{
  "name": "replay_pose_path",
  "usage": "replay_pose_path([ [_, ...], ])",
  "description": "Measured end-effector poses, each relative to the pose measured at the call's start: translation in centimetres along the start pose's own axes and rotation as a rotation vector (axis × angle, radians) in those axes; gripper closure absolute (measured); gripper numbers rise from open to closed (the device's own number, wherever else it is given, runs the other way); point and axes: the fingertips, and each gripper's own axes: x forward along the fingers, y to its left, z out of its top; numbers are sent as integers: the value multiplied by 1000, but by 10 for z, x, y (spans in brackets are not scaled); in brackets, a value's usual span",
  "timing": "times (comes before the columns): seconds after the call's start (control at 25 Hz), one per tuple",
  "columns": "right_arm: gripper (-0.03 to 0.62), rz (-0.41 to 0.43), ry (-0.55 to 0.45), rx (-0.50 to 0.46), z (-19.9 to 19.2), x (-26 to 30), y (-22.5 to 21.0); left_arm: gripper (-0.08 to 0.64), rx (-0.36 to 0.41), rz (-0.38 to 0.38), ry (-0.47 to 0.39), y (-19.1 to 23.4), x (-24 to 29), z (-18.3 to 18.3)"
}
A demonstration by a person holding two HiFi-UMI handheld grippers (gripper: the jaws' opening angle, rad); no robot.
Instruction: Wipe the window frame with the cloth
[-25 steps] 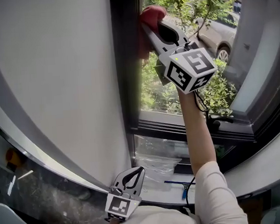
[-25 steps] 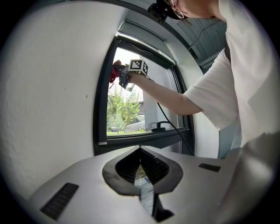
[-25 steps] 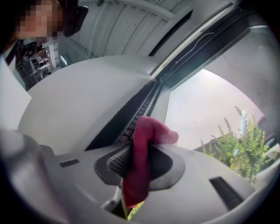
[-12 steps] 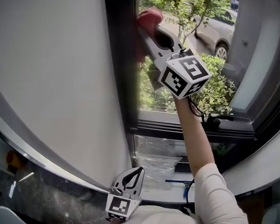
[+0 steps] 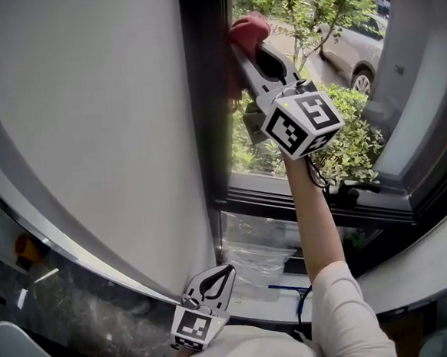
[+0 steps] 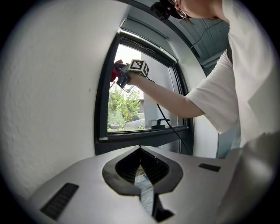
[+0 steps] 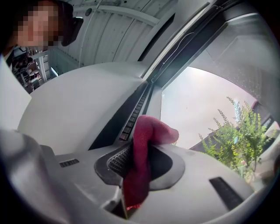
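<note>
My right gripper is raised high and is shut on a red cloth, which presses against the dark window frame on its left upright. In the right gripper view the red cloth hangs folded between the jaws, its bunched end against the dark window frame. The left gripper view shows the raised right gripper with the red cloth at the frame's upper left. My left gripper hangs low near my body, shut with nothing in it.
A white wall runs left of the frame. The open window shows green bushes and a parked car. A window handle sits on the lower sill. Clear plastic sheeting lies below the sill.
The right gripper with the cloth has kept to the upper left upright, shifting only slightly along it. The left gripper has stayed low.
</note>
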Motion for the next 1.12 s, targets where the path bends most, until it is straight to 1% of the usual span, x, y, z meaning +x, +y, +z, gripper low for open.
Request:
replay_pose_path([
  [0.32, 503, -8, 32, -10, -11, -6, -1, 552, -7, 2, 2, 0, 2, 0],
  [0.84, 503, -16, 69, 27, -30, -18, 0, 552, -31, 19, 10, 2, -4, -4],
  [1.0, 503, -20, 86, 62, -43, -21, -2, 551, -45, 24, 27, 2, -7, -10],
  [1.12, 503, -23, 92, 47, -41, -22, 0, 551, -59, 20, 34, 1, -7, -14],
])
